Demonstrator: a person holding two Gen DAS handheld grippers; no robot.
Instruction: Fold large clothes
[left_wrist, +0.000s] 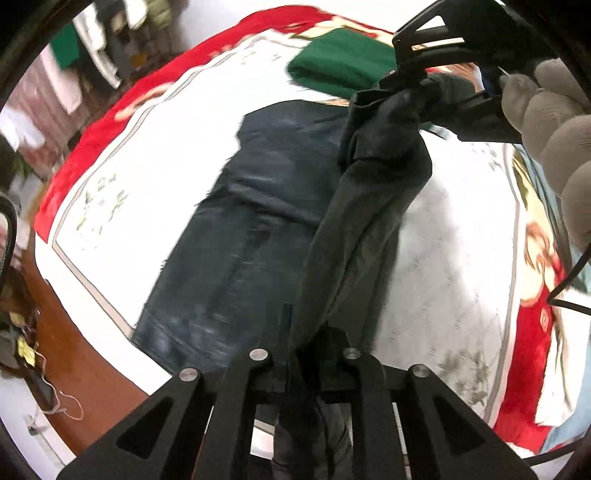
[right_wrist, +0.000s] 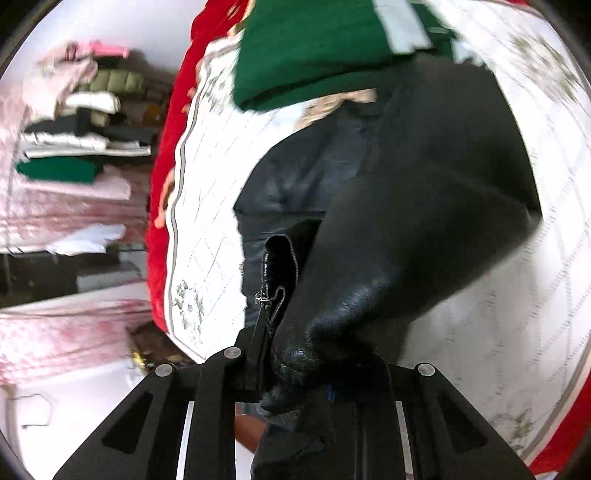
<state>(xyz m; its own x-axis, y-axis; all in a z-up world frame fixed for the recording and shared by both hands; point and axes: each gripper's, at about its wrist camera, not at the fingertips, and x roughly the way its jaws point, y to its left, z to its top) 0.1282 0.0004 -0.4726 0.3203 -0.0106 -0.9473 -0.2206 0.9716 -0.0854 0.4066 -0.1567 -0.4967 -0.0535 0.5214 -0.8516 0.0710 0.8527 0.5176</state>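
A white quilted bedspread (left_wrist: 122, 155) with a red border is filling most of both views, and the big dark jacket (left_wrist: 236, 236) is lying across the middle of it, running from the centre of the left wrist view down toward the lower left. One side of the jacket is being lifted off the bed: a long grey-lined fold is stretching from the bottom centre of that view up to the upper right. A folded green garment (left_wrist: 340, 62) is sitting on the bedspread at the top, just beyond the jacket. The left gripper (left_wrist: 306, 347) is clamping the lower end of the raised fold, and the right gripper (left_wrist: 413, 74), held by a gloved hand (left_wrist: 546, 122) at the upper right, is pinching the bunched upper end. In the right wrist view the right gripper (right_wrist: 295, 362) is biting a thick wad of shiny fabric beside a zip pull (right_wrist: 263, 297). The jacket is looking heavy, limp and rather slick, so it is likely sagging between holds; gripping at seams or hems, with plenty of cloth between the fingers, seems safest.
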